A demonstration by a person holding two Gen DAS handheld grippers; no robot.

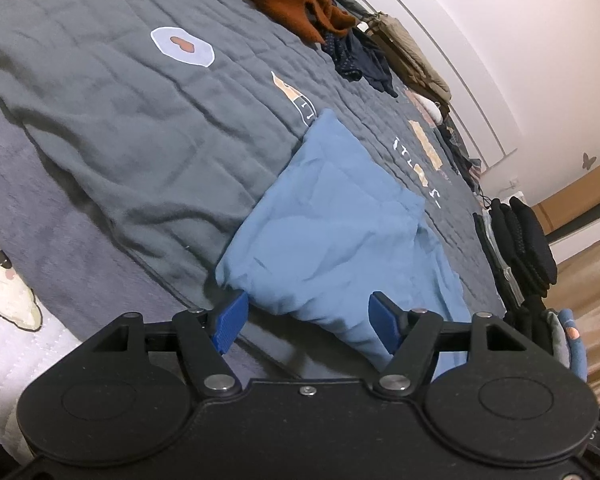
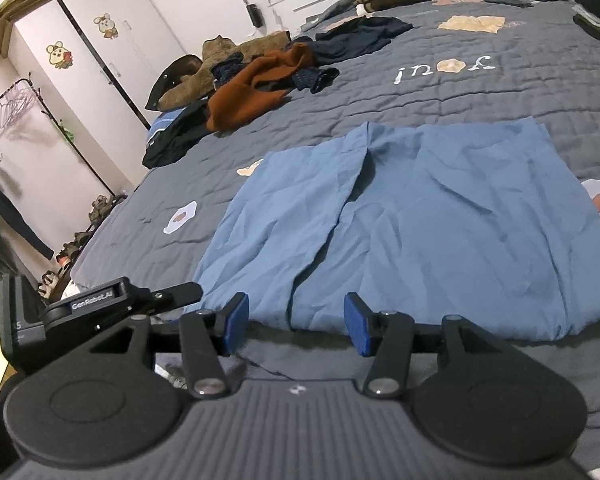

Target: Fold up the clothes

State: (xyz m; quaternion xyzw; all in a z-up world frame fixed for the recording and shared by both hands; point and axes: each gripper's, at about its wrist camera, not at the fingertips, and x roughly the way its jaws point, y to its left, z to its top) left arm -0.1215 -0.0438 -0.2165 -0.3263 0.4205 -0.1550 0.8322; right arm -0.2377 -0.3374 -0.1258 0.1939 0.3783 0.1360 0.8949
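Blue fabric, a light garment (image 2: 412,224), is spread flat on the grey quilted bedspread (image 2: 480,92), creased all over, with one panel folded across the other along a dark seam. The left gripper (image 1: 306,322) is held with jaws apart over the garment's near corner, nothing pinched. The right gripper (image 2: 296,322) is likewise parted at the near hem, pads clear of the cloth. A rust-brown sweater (image 2: 256,88) is heaped farther back.

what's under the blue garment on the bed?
The blue garment lies flat on the grey quilt; quilt shows all around it. Whatever the cloth covers, including its own folded layers, is hidden.
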